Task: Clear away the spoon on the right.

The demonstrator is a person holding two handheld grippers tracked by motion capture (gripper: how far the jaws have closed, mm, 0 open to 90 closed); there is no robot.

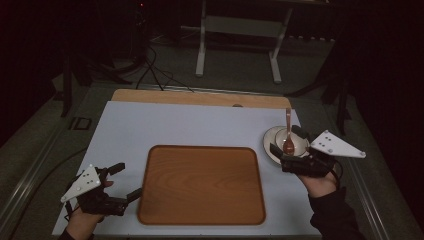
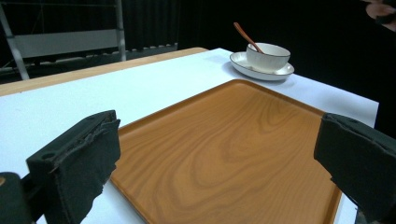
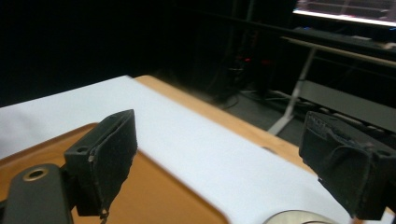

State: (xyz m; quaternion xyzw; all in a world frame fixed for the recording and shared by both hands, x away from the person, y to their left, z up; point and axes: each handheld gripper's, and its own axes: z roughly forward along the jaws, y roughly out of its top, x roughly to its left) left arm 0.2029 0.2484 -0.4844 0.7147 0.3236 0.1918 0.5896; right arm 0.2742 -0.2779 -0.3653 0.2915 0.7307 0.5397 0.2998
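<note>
A wooden tray (image 1: 200, 185) lies in the middle of the white mat (image 1: 175, 125). At the right a white bowl (image 1: 280, 136) stands on a white plate (image 1: 268, 140), and a wooden spoon (image 1: 288, 125) leans in the bowl. My right gripper (image 1: 287, 141) hovers over the bowl, open, one jaw on each side of it, holding nothing. My left gripper (image 1: 126, 181) rests open by the tray's left edge. In the left gripper view the tray (image 2: 224, 149) lies between the jaws, with the bowl (image 2: 267, 56), plate (image 2: 261, 72) and spoon (image 2: 245, 36) beyond. The right gripper view catches the plate rim (image 3: 299, 217).
The mat covers a wooden tabletop whose bare far edge (image 1: 200, 97) shows. Behind the table stand a white metal frame (image 1: 240, 30) and cables (image 1: 150, 70) on the floor. A tray corner (image 3: 154, 196) lies low in the right gripper view.
</note>
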